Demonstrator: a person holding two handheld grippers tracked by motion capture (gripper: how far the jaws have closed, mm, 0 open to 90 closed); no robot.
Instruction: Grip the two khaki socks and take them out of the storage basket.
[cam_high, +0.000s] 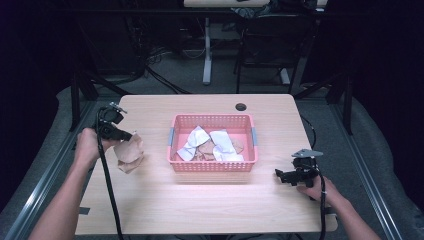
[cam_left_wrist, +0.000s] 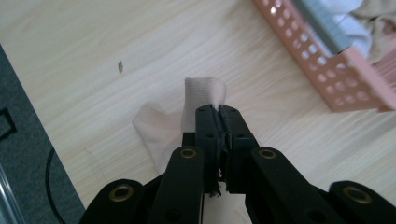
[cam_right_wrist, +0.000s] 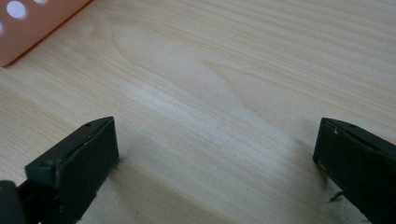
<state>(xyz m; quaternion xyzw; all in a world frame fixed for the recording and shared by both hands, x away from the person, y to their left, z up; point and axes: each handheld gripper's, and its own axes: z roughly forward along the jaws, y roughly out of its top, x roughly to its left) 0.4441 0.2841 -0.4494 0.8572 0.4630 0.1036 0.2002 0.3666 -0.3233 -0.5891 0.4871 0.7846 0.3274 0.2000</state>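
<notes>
My left gripper (cam_high: 131, 136) (cam_left_wrist: 217, 111) is shut on a beige cloth (cam_high: 130, 152) (cam_left_wrist: 201, 98), which hangs from its jaws down to the table, left of the pink basket (cam_high: 214, 165) (cam_left_wrist: 327, 74). In the left gripper view the cloth's folded edge sticks up past the closed fingertips. The basket stands mid-table and holds white cloths (cam_high: 220, 142) and beige ones. My right gripper (cam_high: 280, 175) (cam_right_wrist: 215, 149) rests low at the table's right front, open, with bare wood between its jaws.
The wooden table (cam_high: 210, 205) has a round cable hole (cam_high: 241, 106) at the back. A corner of the basket (cam_right_wrist: 28, 28) lies up and left in the right gripper view. Dark floor, desk legs and cables lie behind the table.
</notes>
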